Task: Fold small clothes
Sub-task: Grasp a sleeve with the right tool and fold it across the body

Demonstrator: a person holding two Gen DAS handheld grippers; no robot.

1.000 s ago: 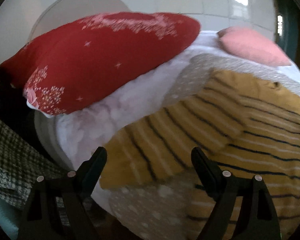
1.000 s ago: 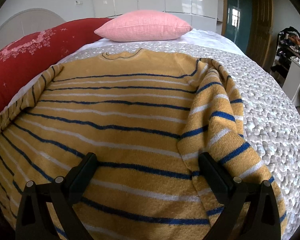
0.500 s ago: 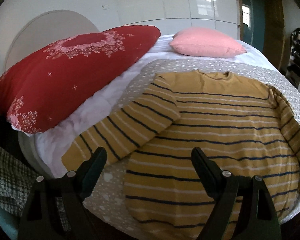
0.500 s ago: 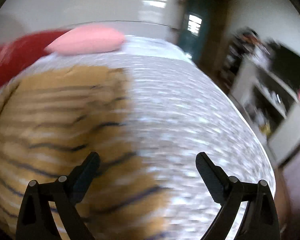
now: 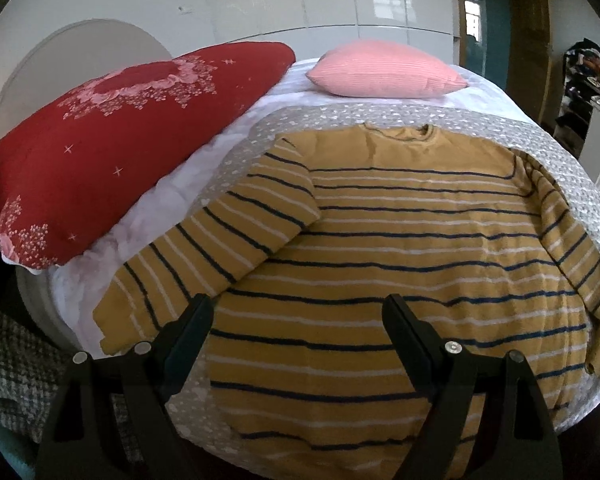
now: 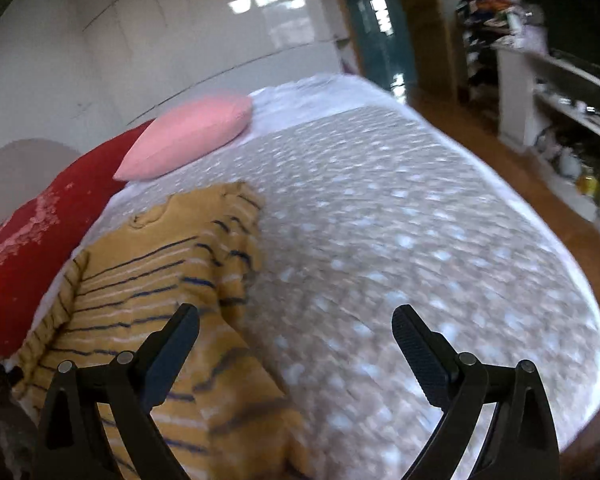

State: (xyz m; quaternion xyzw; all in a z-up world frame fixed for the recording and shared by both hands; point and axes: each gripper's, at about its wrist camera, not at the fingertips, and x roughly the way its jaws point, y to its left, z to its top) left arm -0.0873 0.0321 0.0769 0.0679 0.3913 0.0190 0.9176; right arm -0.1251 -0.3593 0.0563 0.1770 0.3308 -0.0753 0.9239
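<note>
A mustard-yellow sweater with navy and white stripes (image 5: 400, 248) lies flat on the grey dotted bedspread (image 5: 380, 114), neck toward the pillows. Its left sleeve (image 5: 204, 248) stretches out toward the bed's left edge; its right sleeve (image 5: 572, 248) is folded along the body. My left gripper (image 5: 296, 320) is open and empty above the sweater's hem. The sweater also shows in the right wrist view (image 6: 160, 280), at the left. My right gripper (image 6: 296, 336) is open and empty, above the bedspread (image 6: 400, 240) just right of the sweater's edge.
A red patterned pillow (image 5: 112, 140) and a pink pillow (image 5: 384, 70) lie at the head of the bed. A checked cloth (image 5: 12, 368) hangs at the lower left. White shelves with clutter (image 6: 556, 92) stand to the right, past a wooden floor (image 6: 580, 216).
My left gripper has pulled back and turned right, from the left sleeve to the whole sweater. My right gripper has swung right, off the sweater and over the bare bedspread. Both stay open.
</note>
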